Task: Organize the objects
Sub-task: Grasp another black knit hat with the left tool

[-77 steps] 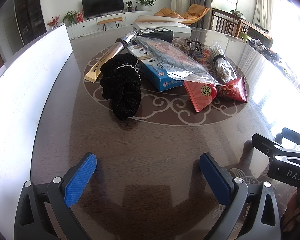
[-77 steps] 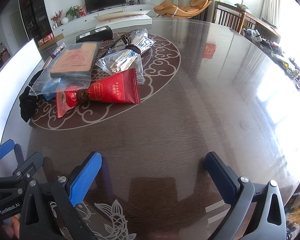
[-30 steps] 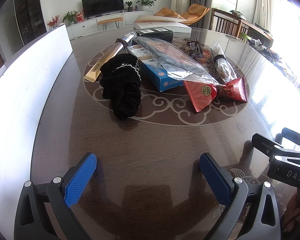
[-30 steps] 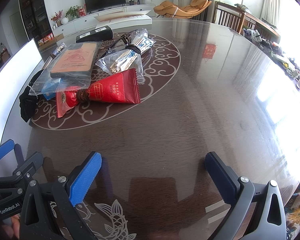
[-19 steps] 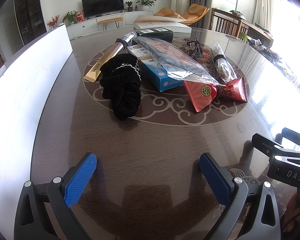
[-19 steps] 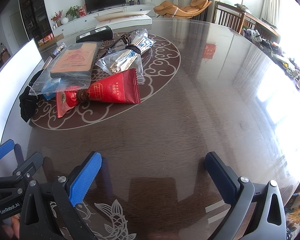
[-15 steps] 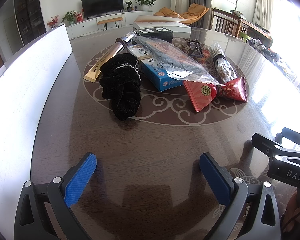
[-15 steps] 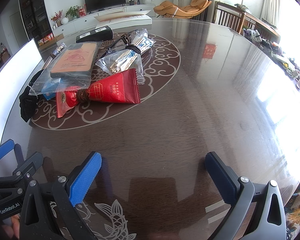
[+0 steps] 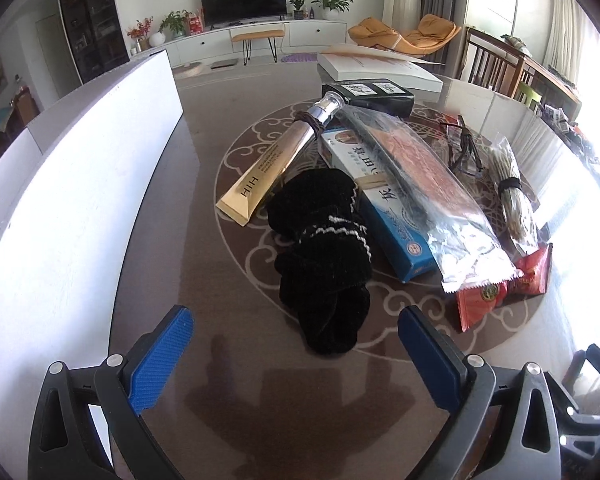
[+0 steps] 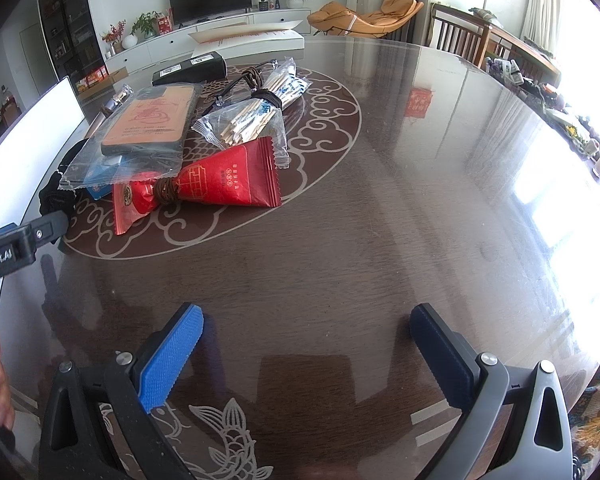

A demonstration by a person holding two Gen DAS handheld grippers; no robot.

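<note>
My left gripper [image 9: 296, 354] has its fingers spread, empty, just short of the black knit cloth [image 9: 324, 256]. Right gripper [image 10: 306, 350] is released too, over bare desk [image 10: 380, 220]. Risk: the cloth leans on the blue box [image 9: 384, 216], so grabbing may drag it.

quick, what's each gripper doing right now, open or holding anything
Left gripper: open, holding nothing, just short of the black cloth.
Right gripper: open, holding nothing, over bare table.
</note>
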